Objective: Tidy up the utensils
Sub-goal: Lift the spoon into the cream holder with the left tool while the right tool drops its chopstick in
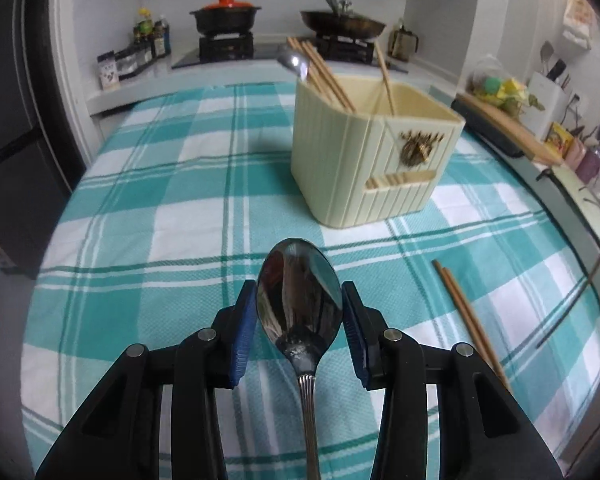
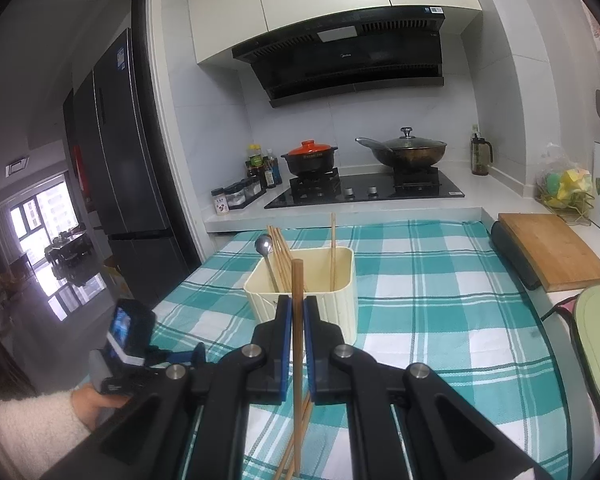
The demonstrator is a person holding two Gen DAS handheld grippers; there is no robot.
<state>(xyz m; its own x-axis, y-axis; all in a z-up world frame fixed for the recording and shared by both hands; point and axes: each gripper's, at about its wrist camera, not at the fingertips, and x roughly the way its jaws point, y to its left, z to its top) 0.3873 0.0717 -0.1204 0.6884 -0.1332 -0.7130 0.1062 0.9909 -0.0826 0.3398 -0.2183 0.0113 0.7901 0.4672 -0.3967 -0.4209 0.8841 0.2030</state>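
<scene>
A cream utensil holder (image 1: pixel 374 156) stands on the checked cloth and holds a spoon (image 1: pixel 294 63) and several chopsticks (image 1: pixel 324 74). My left gripper (image 1: pixel 299 300) is shut on a metal spoon (image 1: pixel 298 300), pads against both sides of its bowl, handle pointing back. My right gripper (image 2: pixel 297 304) is shut on a wooden chopstick (image 2: pixel 297 320) that stands upright, just in front of the holder (image 2: pixel 304 292). More chopsticks (image 2: pixel 296 440) lie on the cloth below it. A pair of chopsticks (image 1: pixel 468 316) lies to the right of the left gripper.
The teal checked cloth (image 1: pixel 160 200) covers the table. Behind it a stove carries a clay pot (image 2: pixel 310 158) and a wok (image 2: pixel 408 152). A cutting board (image 2: pixel 552 252) lies at the right edge, seasoning bottles (image 2: pixel 256 180) stand at the back left. A fridge (image 2: pixel 120 160) stands at left.
</scene>
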